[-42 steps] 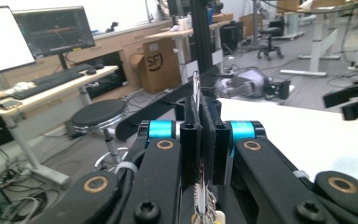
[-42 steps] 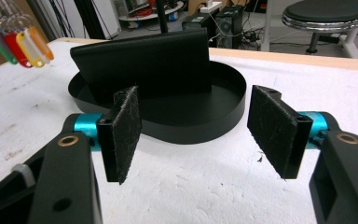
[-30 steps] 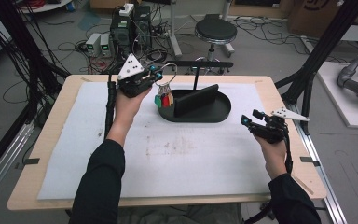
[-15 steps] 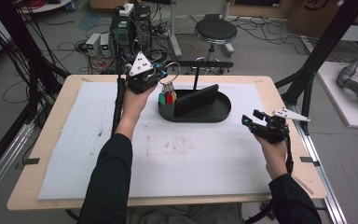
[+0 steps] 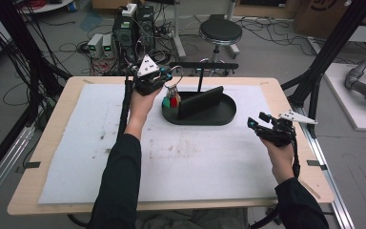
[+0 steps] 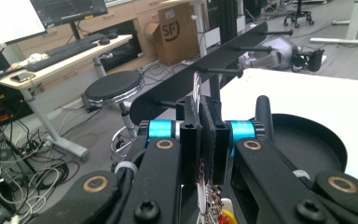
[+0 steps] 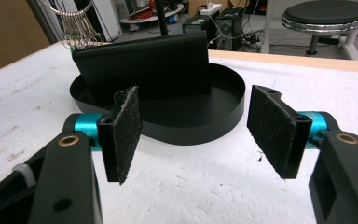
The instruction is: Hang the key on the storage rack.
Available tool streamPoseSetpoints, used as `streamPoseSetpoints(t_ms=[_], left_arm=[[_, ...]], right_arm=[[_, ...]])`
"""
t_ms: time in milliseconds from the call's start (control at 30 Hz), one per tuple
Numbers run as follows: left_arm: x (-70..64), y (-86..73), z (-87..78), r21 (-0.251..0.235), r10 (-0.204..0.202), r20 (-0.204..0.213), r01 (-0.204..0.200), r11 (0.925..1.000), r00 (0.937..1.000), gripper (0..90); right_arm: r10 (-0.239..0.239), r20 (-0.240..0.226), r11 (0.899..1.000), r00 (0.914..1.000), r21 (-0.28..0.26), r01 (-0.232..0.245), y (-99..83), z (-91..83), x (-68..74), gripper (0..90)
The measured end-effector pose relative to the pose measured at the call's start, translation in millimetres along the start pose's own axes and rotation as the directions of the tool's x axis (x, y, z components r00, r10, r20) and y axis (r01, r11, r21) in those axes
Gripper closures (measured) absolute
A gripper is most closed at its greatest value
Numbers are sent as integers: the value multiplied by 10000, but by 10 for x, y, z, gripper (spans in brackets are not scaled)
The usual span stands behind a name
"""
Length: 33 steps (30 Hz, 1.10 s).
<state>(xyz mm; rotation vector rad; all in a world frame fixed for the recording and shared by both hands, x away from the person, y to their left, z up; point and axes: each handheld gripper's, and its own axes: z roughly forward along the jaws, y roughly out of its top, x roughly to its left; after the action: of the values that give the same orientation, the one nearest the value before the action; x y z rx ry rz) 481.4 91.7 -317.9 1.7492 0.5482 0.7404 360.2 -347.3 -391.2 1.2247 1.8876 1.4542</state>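
Key ring held up at the rack's left end

The left gripper (image 5: 164, 76) is clamped on a key ring (image 5: 173, 82), its coloured tags (image 5: 170, 101) dangling over the left end of the black tray (image 5: 228, 114) on the counter (image 5: 76, 143). The peg bar (image 5: 205, 65) stretches rightward from the ring, level with it. The right gripper (image 5: 256, 122), jaws spread and empty, hovers well apart beyond the tray's right end.

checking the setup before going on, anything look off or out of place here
Nothing stands out. The black tray sits flat on the white mat, the left tool pinches a key ring over its end, and the right tool is open.
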Motion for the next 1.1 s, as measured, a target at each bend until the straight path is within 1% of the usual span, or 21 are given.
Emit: streamPoseSetpoints(t_ms=[200, 333, 367, 400, 500, 633, 700, 833, 933, 967, 1000, 1067, 1100], left_arm=[[13, -62, 37, 163, -174, -79, 175, 9997, 9998, 863], [35, -97, 38, 140, -330, -137, 332, 9994, 9994, 863], [44, -103, 35, 210, -298, -182, 302, 9993, 9994, 863], [59, -122, 34, 222, -399, -182, 403, 9989, 9990, 863], [70, -140, 36, 197, -498, -173, 502, 9985, 9986, 862], [60, -154, 58, 254, -512, -245, 518, 9983, 9984, 855], [57, -160, 65, 268, -596, -345, 606, 9978, 9976, 846], [51, -166, 72, 285, -569, -451, 582, 9979, 9974, 847], [57, -176, 55, 266, -641, -573, 657, 9975, 9963, 847], [56, -181, 47, 226, -722, -654, 738, 9970, 9952, 837], [61, -183, 34, 320, -724, -760, 750, 9967, 9945, 797], [68, -189, 3, 399, -804, -830, 839, 9957, 9933, 733], [63, -192, -20, 331, -850, -893, 882, 9955, 9924, 733]], right_arm=[[14, 8, 10000, 10000, -3, -14, 0, -5, 2, 358], [23, 13, 10000, 10000, -34, -23, 1, -7, -1, 358], [23, 13, 10000, 10000, -34, -23, 1, -7, -1, 358], [33, 15, 10000, 10000, -36, -33, 0, -5, -4, 358], [25, 15, 10000, 10000, -33, -25, 0, -6, -2, 359], [4, 20, 10000, 10000, -17, -4, 1, -5, 1, 359], [-10, 16, 10000, 10000, -33, 10, 1, -3, 2, 360], [-9, 6, 10000, 10000, -3, 9, 0, 0, 7, 360], [-4, 0, 10000, 10000, 11, 4, 0, 3, 4, 360], [-6, -1, 10000, 10000, 14, 6, 0, 3, 3, 360], [4, 0, 10000, 10000, 16, -4, -1, 2, 3, 360], [11, -5, 10000, 10000, 7, -11, -1, 3, -1, 360], [11, -5, 10000, 10000, 7, -11, -1, 3, -1, 360]])
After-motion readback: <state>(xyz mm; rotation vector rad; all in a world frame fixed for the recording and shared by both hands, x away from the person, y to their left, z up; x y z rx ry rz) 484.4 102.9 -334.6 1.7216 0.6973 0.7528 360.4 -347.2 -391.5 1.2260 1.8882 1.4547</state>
